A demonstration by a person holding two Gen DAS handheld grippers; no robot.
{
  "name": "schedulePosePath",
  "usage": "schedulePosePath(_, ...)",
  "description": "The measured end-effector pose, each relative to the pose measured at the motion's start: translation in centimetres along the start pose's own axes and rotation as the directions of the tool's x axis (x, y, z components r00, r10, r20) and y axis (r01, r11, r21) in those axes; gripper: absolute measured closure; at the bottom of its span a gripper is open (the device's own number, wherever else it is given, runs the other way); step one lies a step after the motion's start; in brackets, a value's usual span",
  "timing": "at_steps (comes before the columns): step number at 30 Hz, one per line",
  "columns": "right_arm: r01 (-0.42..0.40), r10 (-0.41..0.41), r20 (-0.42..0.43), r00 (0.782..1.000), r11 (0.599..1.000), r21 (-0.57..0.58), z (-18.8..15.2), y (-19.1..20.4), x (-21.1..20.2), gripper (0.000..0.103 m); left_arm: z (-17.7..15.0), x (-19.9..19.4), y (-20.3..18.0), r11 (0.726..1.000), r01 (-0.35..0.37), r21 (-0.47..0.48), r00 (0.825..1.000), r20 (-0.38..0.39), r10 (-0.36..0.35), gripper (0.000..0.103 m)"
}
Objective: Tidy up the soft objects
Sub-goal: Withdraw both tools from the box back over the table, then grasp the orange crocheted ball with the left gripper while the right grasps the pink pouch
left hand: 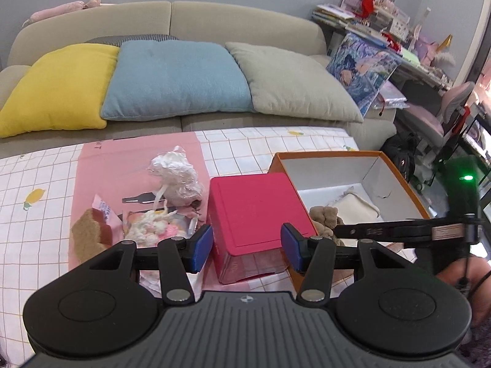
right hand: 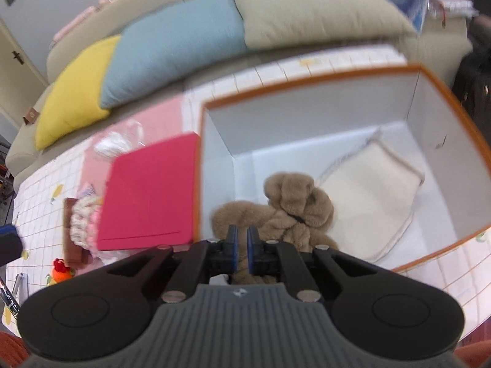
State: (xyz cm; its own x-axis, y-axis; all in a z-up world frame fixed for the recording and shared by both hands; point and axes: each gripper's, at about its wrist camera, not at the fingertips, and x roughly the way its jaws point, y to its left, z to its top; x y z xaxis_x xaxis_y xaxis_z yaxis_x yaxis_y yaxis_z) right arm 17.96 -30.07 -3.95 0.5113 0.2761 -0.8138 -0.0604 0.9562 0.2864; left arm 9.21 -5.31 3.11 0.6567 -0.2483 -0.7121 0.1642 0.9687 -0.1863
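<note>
An orange box [left hand: 402,184] with a white inside stands at the right of the table; it also shows in the right wrist view [right hand: 307,79]. A cream pouch [right hand: 371,196] lies in it. My right gripper [right hand: 241,250] is shut on a brown plush toy [right hand: 291,205] and holds it over the box's near left corner. The plush also shows in the left wrist view [left hand: 325,217]. My left gripper [left hand: 247,247] is open and empty above a red box [left hand: 254,205]. Left of it lie a crumpled plastic bag [left hand: 176,178], a fluffy white-pink item [left hand: 153,227] and a brown sponge [left hand: 87,234].
The table has a checked cloth [left hand: 40,214] and a pink mat [left hand: 92,168]. A sofa with yellow [left hand: 58,89], blue [left hand: 175,76] and beige [left hand: 294,79] cushions stands behind. A cluttered desk and chair [left hand: 429,113] are at the right. A small orange toy [right hand: 59,270] lies at the table's left.
</note>
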Motion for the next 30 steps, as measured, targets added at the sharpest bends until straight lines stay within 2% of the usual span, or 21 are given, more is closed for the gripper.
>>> schedulePosePath(2, -0.020, 0.021, 0.058, 0.998, 1.000, -0.022, -0.6, 1.0, -1.8, 0.092, -0.6, -0.9, 0.9, 1.000, 0.007, -0.013, 1.000, 0.021, -0.007, 0.043)
schedulePosePath(3, -0.029, 0.032, 0.090, 0.995, 0.999, -0.033, -1.0, 1.6, -2.6, 0.081, -0.8, -1.3, 1.5, 1.000, 0.006, -0.023, 1.000, 0.031, -0.006, 0.042)
schedulePosePath(4, -0.032, 0.037, 0.121, 0.992, 0.998, -0.047, -1.5, 2.3, -3.4, 0.064, -1.2, -1.8, 2.1, 0.999, 0.004, -0.034, 0.999, 0.040, -0.003, 0.042)
schedulePosePath(5, -0.028, 0.036, 0.150, 0.988, 0.998, -0.060, -2.0, 3.2, -3.9, 0.060, -1.6, -2.2, 2.7, 0.999, 0.001, -0.047, 0.999, 0.046, 0.001, 0.042)
schedulePosePath(7, -0.028, 0.048, 0.195, 0.980, 0.994, -0.103, -3.3, 4.9, -4.6, 0.059, -2.4, -3.0, 4.0, 0.997, -0.018, -0.073, 0.999, 0.047, 0.022, 0.042)
schedulePosePath(8, -0.033, 0.059, 0.198, 0.978, 0.991, -0.129, -3.8, 5.9, -4.6, 0.058, -3.0, -3.2, 4.6, 0.996, -0.034, -0.082, 0.998, 0.044, 0.038, 0.042)
schedulePosePath(11, -0.067, 0.100, 0.162, 0.982, 0.978, -0.196, -5.5, 8.6, -4.1, 0.045, -5.0, -3.5, 6.7, 0.990, -0.087, -0.113, 0.996, 0.008, 0.088, 0.042)
schedulePosePath(16, -0.118, 0.137, 0.049, 0.989, 0.953, -0.278, -8.0, 12.2, -1.8, 0.044, -7.7, -3.2, 9.7, 0.965, -0.168, -0.199, 0.985, -0.067, 0.158, 0.042)
schedulePosePath(21, -0.112, 0.136, 0.035, 0.990, 0.914, -0.389, -9.0, 15.0, -0.2, 0.044, -8.3, -3.2, 12.0, 0.950, -0.215, -0.227, 0.976, -0.077, 0.202, 0.042)
schedulePosePath(25, -0.113, 0.154, 0.048, 0.987, 0.871, -0.478, -8.5, 17.0, 0.5, 0.044, -8.2, -2.2, 13.3, 0.949, -0.256, -0.182, 0.966, -0.085, 0.244, 0.042)
schedulePosePath(29, -0.089, 0.163, 0.072, 0.984, 0.800, -0.593, -7.9, 19.5, 1.6, 0.043, -8.0, -0.4, 14.6, 0.950, -0.288, -0.115, 0.955, -0.108, 0.277, 0.042)
schedulePosePath(30, -0.081, 0.161, 0.075, 0.984, 0.782, -0.619, -7.8, 20.1, 2.1, 0.039, -8.0, 0.1, 14.9, 0.951, -0.294, -0.100, 0.952, -0.114, 0.283, 0.042)
